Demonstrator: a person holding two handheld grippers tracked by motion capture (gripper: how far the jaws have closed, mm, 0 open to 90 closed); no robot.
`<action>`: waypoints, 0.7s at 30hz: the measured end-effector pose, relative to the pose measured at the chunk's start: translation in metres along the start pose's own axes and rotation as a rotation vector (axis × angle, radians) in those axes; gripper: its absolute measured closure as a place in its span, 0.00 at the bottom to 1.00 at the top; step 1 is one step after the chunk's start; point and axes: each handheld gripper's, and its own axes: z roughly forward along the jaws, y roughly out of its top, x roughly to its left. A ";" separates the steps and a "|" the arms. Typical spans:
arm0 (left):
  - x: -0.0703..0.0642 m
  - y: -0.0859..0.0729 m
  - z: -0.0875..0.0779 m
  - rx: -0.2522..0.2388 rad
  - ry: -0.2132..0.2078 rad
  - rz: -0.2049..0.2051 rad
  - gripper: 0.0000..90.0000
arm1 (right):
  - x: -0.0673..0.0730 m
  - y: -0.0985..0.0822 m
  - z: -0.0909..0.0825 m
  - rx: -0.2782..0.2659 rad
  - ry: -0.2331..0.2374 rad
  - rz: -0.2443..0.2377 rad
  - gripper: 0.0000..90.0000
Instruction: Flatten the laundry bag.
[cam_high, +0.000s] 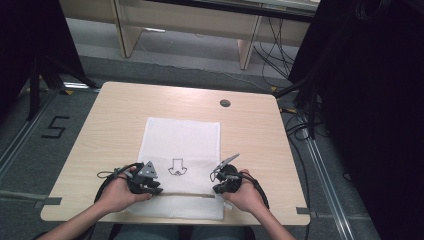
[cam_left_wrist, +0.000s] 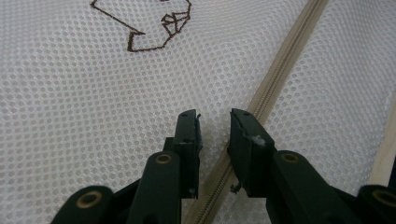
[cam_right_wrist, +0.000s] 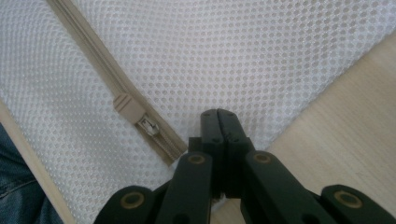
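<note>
A white mesh laundry bag (cam_high: 180, 135) lies flat on the wooden table (cam_high: 115, 115), with a brown outline motif (cam_high: 176, 167) stitched on it. A beige zipper (cam_high: 185, 195) runs across the bag near the front edge. My left gripper (cam_high: 150, 190) rests at the zipper's left part. In the left gripper view its jaws (cam_left_wrist: 214, 116) stand open a little over the mesh, beside the zipper (cam_left_wrist: 280, 70) and below the motif (cam_left_wrist: 154, 28). My right gripper (cam_high: 218, 189) is at the zipper's right end. Its jaws (cam_right_wrist: 218, 112) are shut at the mesh, just right of the zipper pull (cam_right_wrist: 128, 106).
A round cable grommet (cam_high: 225, 103) sits near the table's far edge. The bag's right edge meets bare wood (cam_right_wrist: 350, 116). The person's denim-clad leg (cam_right_wrist: 14, 186) shows past the table's front edge. Cables and dark stands flank the table on the floor.
</note>
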 end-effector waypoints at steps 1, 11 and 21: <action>-0.001 -0.002 -0.001 -0.004 0.004 0.003 0.82 | 0.003 -0.001 0.000 -0.001 -0.002 -0.012 1.00; -0.008 -0.006 -0.006 -0.022 0.024 -0.029 0.82 | 0.006 -0.001 -0.003 -0.032 -0.004 -0.023 0.91; -0.008 0.001 -0.009 -0.150 0.042 -0.075 0.73 | -0.011 -0.010 -0.028 -0.151 -0.060 0.045 0.82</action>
